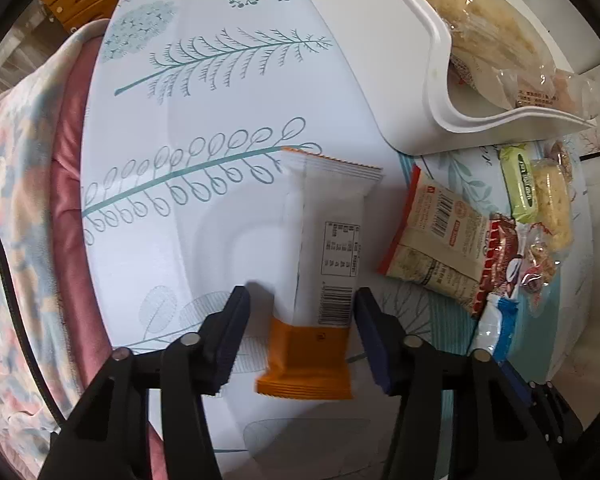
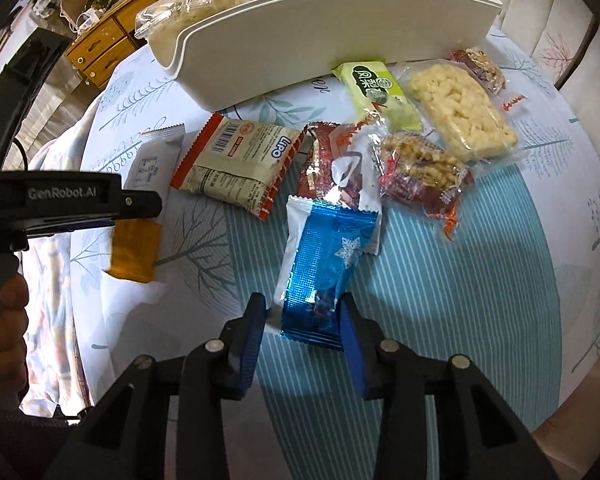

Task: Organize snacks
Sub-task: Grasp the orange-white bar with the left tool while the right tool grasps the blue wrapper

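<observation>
Eight snack packets (image 2: 324, 272) lie loose on the table. One white bin (image 2: 300, 56) stands at the far side. Two grippers (image 2: 302, 320) show.

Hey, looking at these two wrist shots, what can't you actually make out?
- White bin contents: right wrist view, near wall hides most.
- White-and-orange packet: left wrist view shows only its back; front unseen, print too small.
- Left gripper: whether its pads press that packet is unclear; the right pad touches, the left shows a gap.
</observation>
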Demonstrator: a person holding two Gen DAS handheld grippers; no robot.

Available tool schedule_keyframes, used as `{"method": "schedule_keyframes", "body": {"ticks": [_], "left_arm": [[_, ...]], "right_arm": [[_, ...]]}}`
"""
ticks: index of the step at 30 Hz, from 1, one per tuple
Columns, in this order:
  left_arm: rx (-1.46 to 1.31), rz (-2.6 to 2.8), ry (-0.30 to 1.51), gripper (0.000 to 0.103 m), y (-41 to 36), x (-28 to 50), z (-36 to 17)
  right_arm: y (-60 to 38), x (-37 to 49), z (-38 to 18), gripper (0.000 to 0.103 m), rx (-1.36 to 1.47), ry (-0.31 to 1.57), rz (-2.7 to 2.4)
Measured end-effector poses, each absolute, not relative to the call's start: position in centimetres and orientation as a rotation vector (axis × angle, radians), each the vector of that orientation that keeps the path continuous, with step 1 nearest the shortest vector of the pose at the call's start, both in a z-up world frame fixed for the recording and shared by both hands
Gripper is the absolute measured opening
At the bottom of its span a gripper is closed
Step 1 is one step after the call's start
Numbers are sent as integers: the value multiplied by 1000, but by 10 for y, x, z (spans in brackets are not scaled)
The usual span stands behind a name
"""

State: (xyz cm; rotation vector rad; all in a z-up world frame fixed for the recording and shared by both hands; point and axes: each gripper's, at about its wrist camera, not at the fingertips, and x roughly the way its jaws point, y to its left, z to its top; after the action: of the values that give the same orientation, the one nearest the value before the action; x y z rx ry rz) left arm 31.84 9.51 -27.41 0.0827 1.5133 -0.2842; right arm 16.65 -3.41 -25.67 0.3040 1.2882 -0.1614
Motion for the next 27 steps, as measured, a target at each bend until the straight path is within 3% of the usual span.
{"method": "schedule_keyframes", "body": {"ticks": [2,27], "left_arm": [[97,-268,1506,41,94,319,-274],[-26,-173,1684,33,161,243,-264]], "right_arm": [[-35,165,-256,37,311,1288,-163],[-38,163,-210,35,414,1219,-9]]}}
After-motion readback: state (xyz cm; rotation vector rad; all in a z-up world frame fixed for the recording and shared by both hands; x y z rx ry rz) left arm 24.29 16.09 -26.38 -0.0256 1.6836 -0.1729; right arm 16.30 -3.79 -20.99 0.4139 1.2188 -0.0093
